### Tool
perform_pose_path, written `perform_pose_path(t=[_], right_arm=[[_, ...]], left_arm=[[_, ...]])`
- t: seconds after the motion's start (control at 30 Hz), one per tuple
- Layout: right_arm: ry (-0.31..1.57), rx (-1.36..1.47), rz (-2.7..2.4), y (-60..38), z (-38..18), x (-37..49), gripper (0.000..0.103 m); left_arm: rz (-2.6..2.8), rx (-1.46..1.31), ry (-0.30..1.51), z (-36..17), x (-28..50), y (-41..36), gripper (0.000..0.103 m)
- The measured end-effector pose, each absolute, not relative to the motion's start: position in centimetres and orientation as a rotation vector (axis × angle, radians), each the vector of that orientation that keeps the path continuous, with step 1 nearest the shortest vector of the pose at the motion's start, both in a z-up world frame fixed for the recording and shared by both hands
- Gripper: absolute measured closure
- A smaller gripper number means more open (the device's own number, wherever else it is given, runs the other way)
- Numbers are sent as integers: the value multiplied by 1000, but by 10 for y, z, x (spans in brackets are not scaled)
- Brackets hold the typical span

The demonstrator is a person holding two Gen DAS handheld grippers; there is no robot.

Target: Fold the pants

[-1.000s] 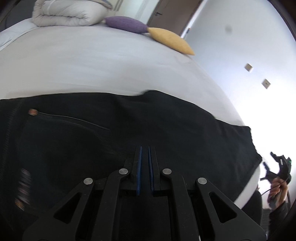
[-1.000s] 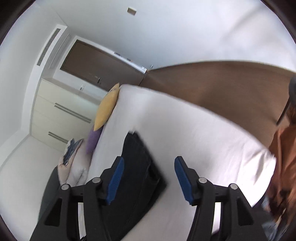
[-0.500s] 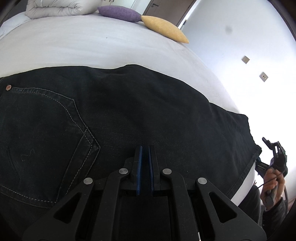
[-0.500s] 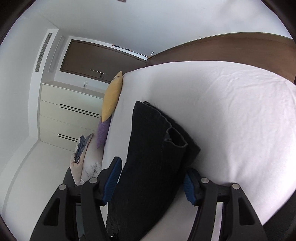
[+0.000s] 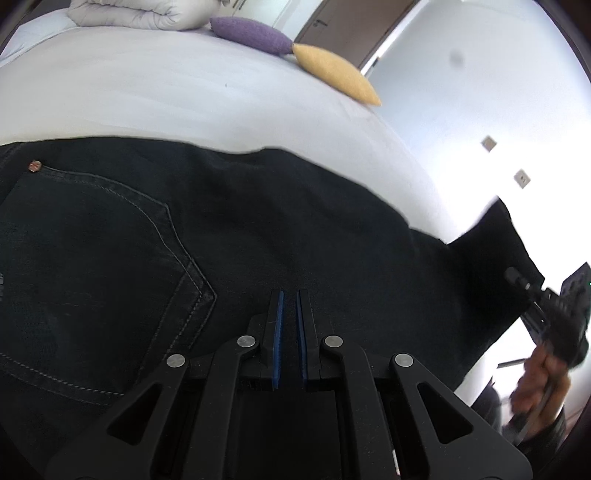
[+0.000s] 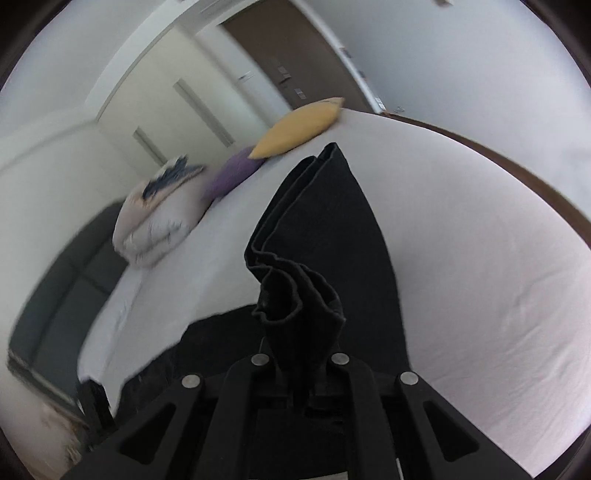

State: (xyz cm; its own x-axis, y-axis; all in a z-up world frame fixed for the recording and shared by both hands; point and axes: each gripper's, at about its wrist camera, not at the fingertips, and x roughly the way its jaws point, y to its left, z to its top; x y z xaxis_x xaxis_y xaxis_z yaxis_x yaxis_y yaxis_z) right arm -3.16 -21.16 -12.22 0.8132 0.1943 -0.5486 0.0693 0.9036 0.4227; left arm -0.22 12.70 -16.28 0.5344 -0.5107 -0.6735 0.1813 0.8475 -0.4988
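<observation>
- Bare sheet (image 6: 480, 277) lies open to the right of the pants (image 6: 332, 229); open too between pants and pillows
- Yellow pillow (image 5: 334, 72), purple pillow (image 5: 251, 33) and duvet (image 5: 136, 13) line the far edge

Black jeans (image 5: 258, 229): matt denim, pale stitching, copper rivet (image 5: 35, 166). Bedsheet (image 5: 184, 96): smooth white cloth. Left gripper (image 5: 290, 295): matt black plastic, blue pads, shiny metal pins. Yellow cushion (image 5: 332, 72): rough woven fabric.

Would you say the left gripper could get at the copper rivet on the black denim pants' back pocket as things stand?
Probably yes: the left gripper hovers over the black denim pants, and the copper rivet lies uncovered to its left; nothing lies between. Its narrowly gapped jaws look empty.
</observation>
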Motion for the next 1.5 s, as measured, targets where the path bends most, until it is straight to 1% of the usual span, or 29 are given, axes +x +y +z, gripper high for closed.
perform_pose_path(t=[0.07, 0.13, 0.23, 0.27, 0.3, 0.33, 0.37, 0.4, 0.43, 0.8, 0.9, 0.97, 1.03, 1.1, 1.13, 1.23, 1.3, 1.37, 1.5], right_arm=[[666, 266, 124, -154, -126, -21, 97], [701, 151, 149, -116, -138, -13, 97], [761, -82, 123, -66, -176, -8, 97], [778, -142, 109, -56, -189, -6, 96], [779, -188, 92, -50, -200, -7, 96], [759, -207, 85, -49, -202, -11, 96], [742, -233, 81, -46, -202, -12, 96], [732, -258, 80, -44, -202, -14, 96], [725, -276, 80, -43, -202, -13, 96], [557, -529, -7, -13, -199, -42, 95], [524, -588, -10, -5, -199, -50, 95], [510, -624, -4, 2, -201, -55, 95], [502, -655, 8, 9, -203, -58, 95], [494, -688, 24, 17, -205, -59, 95], [492, -699, 32, 19, -208, -58, 95], [482, -743, 68, 28, -210, -62, 95], [476, -774, 105, 39, -210, -63, 95], [475, -797, 138, 49, -211, -65, 95], [488, -839, 201, 67, -213, -62, 95]], left_arm=[[-432, -409, 908, -156, -4, 133, 97], [-439, -425, 896, -150, -5, 139, 97], [-460, -486, 908, -148, -2, 145, 97], [-467, -506, 917, -148, 0, 147, 95], [-472, -519, 925, -148, 1, 147, 83], [-480, -540, 932, -148, 3, 146, 56], [-490, -563, 936, -149, 5, 146, 36], [-491, -585, 930, -148, 6, 145, 11], [-487, -599, 920, -148, 6, 143, 9], [-628, -643, 1092, -144, 52, 76, 9], [-634, -629, 1141, -148, 65, 65, 11], [-667, -606, 1177, -151, 71, 55, 29], [-686, -586, 1209, -155, 75, 48, 73], [-679, -567, 1208, -155, 78, 55, 77], [-682, -560, 1198, -154, 80, 63, 83], [-671, -538, 1181, -148, 82, 79, 90], [-660, -514, 1165, -143, 85, 91, 90], [-653, -492, 1154, -138, 87, 102, 93], [-620, -451, 1140, -132, 92, 135, 93]])
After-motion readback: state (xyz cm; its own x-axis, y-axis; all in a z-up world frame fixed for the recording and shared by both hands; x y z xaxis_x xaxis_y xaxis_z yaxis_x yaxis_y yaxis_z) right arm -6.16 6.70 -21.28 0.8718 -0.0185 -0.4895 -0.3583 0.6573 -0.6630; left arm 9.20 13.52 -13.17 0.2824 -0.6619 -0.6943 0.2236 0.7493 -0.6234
